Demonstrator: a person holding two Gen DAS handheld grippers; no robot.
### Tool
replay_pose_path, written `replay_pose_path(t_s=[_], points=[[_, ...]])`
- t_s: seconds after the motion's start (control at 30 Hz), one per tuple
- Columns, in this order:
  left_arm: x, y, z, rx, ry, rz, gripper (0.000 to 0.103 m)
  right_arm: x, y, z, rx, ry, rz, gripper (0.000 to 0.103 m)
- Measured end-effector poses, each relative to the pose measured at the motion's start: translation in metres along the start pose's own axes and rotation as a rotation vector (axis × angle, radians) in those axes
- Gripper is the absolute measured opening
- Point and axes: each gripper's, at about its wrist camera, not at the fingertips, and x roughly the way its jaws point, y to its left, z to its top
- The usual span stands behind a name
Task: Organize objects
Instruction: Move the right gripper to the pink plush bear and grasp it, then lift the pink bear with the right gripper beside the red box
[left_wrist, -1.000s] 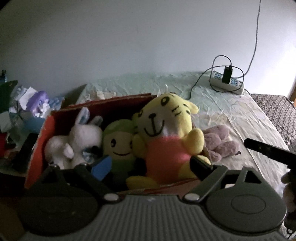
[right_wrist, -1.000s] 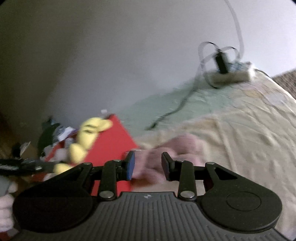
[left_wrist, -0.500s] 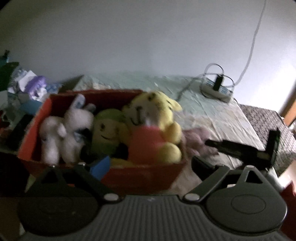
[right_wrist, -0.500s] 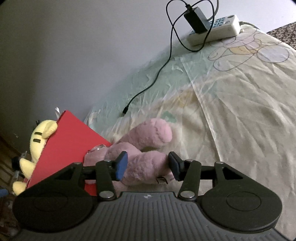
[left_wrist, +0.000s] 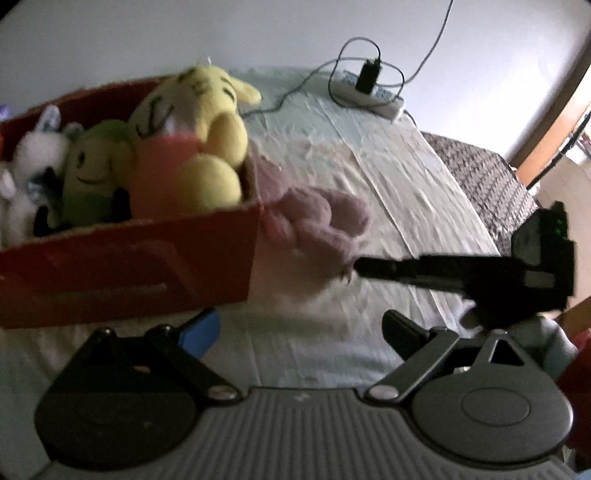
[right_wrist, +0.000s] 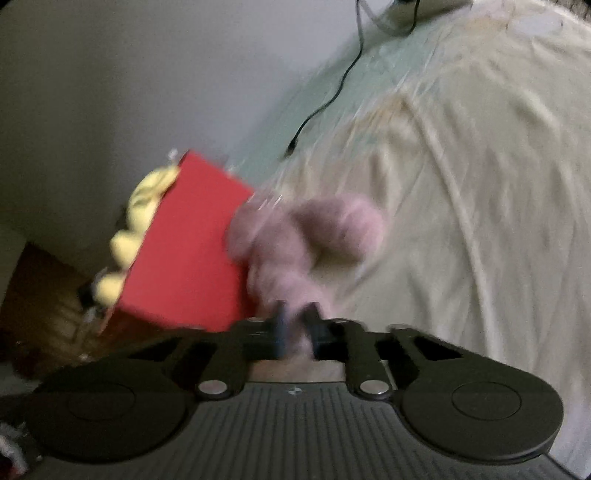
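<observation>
A red cardboard box (left_wrist: 122, 258) (right_wrist: 188, 240) stands on the bed. It holds a yellow plush (left_wrist: 199, 147), a green plush (left_wrist: 92, 166) and a white plush (left_wrist: 26, 162). A pink plush (left_wrist: 317, 218) (right_wrist: 306, 236) lies against the box's right side. My right gripper (right_wrist: 295, 328) is shut on the pink plush's near end; in the left wrist view it reaches in from the right (left_wrist: 406, 273). My left gripper (left_wrist: 299, 328) is open over the sheet in front of the box, holding nothing.
A white power strip (left_wrist: 369, 99) with a black charger and cables lies at the far side of the bed by the wall. A dark patterned cover (left_wrist: 480, 184) lies on the right. The pale sheet (right_wrist: 480, 184) right of the plush is bare.
My right gripper has closed on the pink plush, which now looks lifted a little. The left gripper has drawn back and swung right, so the box sits farther left.
</observation>
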Motion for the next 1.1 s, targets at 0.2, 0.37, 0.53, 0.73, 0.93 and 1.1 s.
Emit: replay_pose_path(t_s=[0.2, 0.37, 0.53, 0.73, 0.93, 1.1], points=[[0.009, 0.004, -0.001, -0.025, 0.021, -0.024, 0.095, -0.030, 0.015, 0.013, -0.098, -0.144, -0.034, 0.026], [0.022, -0.001, 0.000, -0.022, 0.035, -0.059, 0.095, -0.024, 0.002, 0.056, -0.123, -0.240, -0.140, 0.048], [0.037, -0.011, 0.000, -0.005, 0.056, -0.077, 0.095, 0.023, 0.006, 0.059, -0.154, -0.146, -0.184, 0.050], [0.041, -0.006, -0.004, -0.018, 0.072, -0.071, 0.095, 0.032, 0.014, 0.038, -0.153, -0.089, -0.184, 0.038], [0.040, -0.006, -0.003, -0.003, 0.080, -0.093, 0.095, 0.007, 0.024, 0.007, -0.094, 0.024, -0.078, 0.030], [0.041, -0.007, -0.005, 0.021, 0.091, -0.113, 0.095, -0.016, 0.037, -0.026, -0.107, 0.124, -0.032, 0.024]])
